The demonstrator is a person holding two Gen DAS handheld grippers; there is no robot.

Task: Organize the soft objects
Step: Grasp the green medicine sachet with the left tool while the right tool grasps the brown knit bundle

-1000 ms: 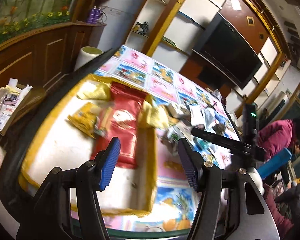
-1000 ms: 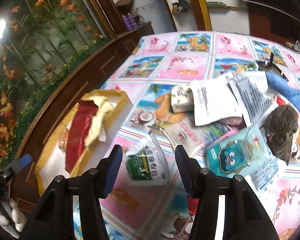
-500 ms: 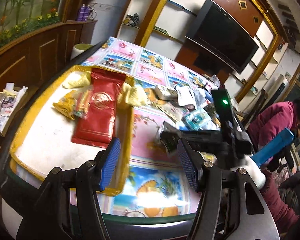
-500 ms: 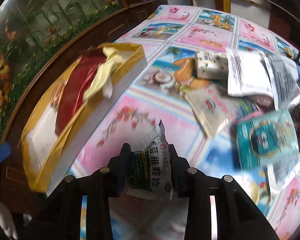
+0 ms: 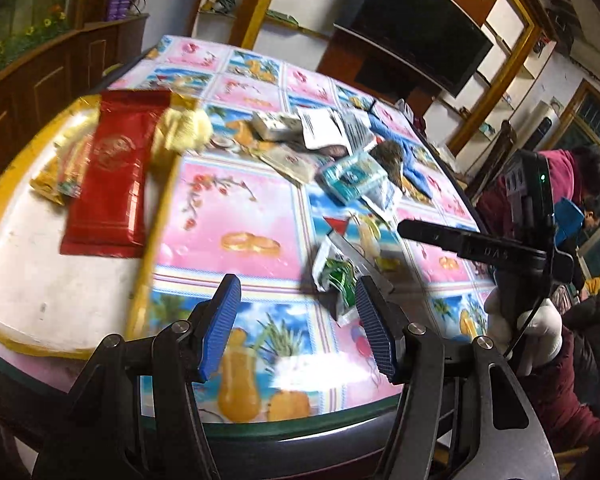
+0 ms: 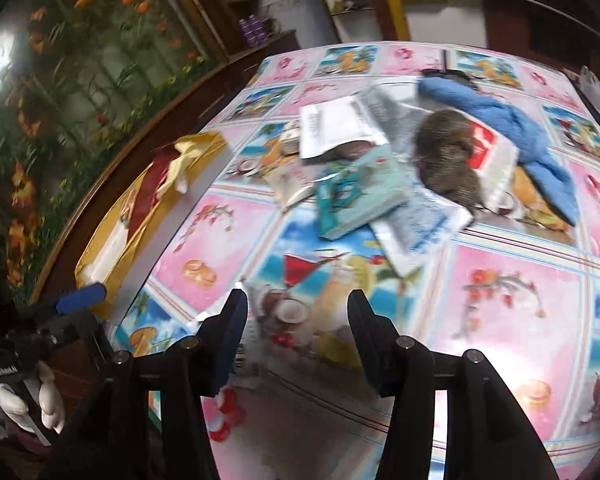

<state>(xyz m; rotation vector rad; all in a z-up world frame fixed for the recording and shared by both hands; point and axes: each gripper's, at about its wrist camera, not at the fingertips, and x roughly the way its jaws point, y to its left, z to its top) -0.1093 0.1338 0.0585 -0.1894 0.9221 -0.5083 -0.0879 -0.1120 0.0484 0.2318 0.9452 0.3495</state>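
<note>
Looks like the sorting is mid-way: the yellow tray [image 5: 148, 248] at the tabletop [image 5: 236, 216] edge is already holding a red packet [image 5: 112, 176] and some yellow bits. The right gripper [image 6: 296, 336] is hanging wide open with nothing clamped between the pads. The green-and-white sachet [image 5: 334, 276] is lying on the tabletop just ahead of the left gripper [image 5: 296, 328], which is also released and empty, so I can't tell why it isn't in the tray. The rest of the pile, like the teal pouch [image 6: 356, 196] and blue cloth [image 6: 516, 120], is waiting further back. I'm guessing the next move is re-grabbing that sachet and carrying it to the tray.
</note>
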